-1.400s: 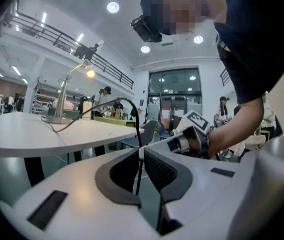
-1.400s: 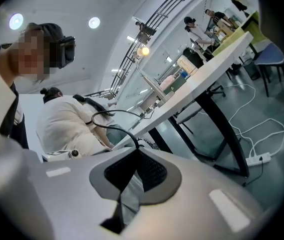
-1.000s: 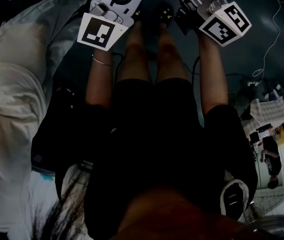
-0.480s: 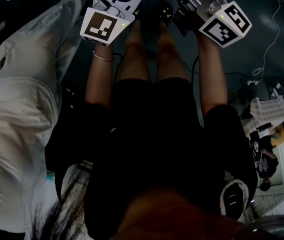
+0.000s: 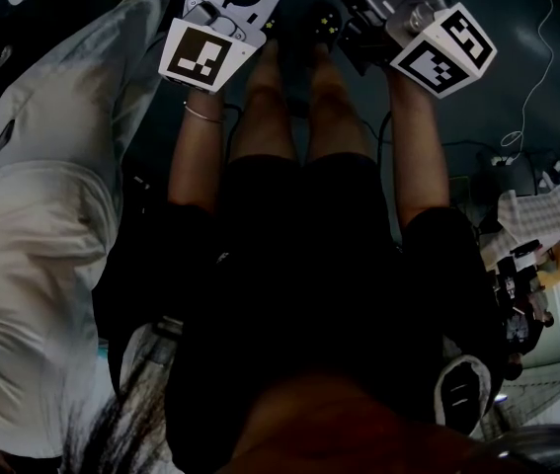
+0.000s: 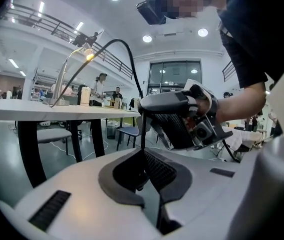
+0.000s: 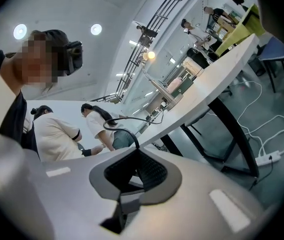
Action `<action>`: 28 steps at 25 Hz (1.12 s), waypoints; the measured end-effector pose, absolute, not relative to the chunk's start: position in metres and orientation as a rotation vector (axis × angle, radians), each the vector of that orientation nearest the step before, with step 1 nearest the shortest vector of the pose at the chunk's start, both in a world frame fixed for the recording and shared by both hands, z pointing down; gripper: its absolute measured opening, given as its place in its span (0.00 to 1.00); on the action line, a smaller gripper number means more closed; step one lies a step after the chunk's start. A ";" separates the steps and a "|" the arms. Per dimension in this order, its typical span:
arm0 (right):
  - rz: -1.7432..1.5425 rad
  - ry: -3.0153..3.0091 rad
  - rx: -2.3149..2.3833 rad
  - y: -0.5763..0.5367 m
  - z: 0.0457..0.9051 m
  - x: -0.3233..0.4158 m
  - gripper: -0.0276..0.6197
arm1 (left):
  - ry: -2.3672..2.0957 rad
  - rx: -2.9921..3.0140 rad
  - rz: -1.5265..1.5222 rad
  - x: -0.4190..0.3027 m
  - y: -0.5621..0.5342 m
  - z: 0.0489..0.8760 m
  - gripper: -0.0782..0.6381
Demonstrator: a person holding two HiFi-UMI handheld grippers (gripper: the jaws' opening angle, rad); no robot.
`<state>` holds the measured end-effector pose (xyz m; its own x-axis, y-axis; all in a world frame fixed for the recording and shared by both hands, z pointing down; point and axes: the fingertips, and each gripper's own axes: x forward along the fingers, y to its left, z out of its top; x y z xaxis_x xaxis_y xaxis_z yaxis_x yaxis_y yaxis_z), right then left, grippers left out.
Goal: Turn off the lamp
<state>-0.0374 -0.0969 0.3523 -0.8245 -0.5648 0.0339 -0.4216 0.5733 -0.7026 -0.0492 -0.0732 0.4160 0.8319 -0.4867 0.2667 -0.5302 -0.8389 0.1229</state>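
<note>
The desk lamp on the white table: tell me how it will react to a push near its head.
The lamp has a thin curved neck with the lit head far out, so a push there would probably flex or sway it. Its base looks small on the table, so it might slide or tip, but it is too distant to be sure.

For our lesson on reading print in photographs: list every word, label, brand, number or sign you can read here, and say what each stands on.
No words or numbers can be read in any view.
left marker cube: a black-and-white square pattern, no letters.
right marker cube: the same kind of pattern, no letters.
lamp and the things standing on the table: too small to show any print.
</note>
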 end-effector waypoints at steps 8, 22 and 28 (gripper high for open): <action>-0.966 2.672 -0.890 -0.101 0.352 -0.009 0.07 | -0.730 2.852 0.338 -0.025 -0.069 0.409 0.13; -0.905 2.592 -1.019 -0.111 0.353 0.017 0.27 | -0.660 2.879 0.299 -0.019 -0.059 0.388 0.13; -0.947 2.529 -1.033 -0.114 0.358 0.023 0.32 | -0.646 2.883 0.295 -0.022 -0.054 0.384 0.13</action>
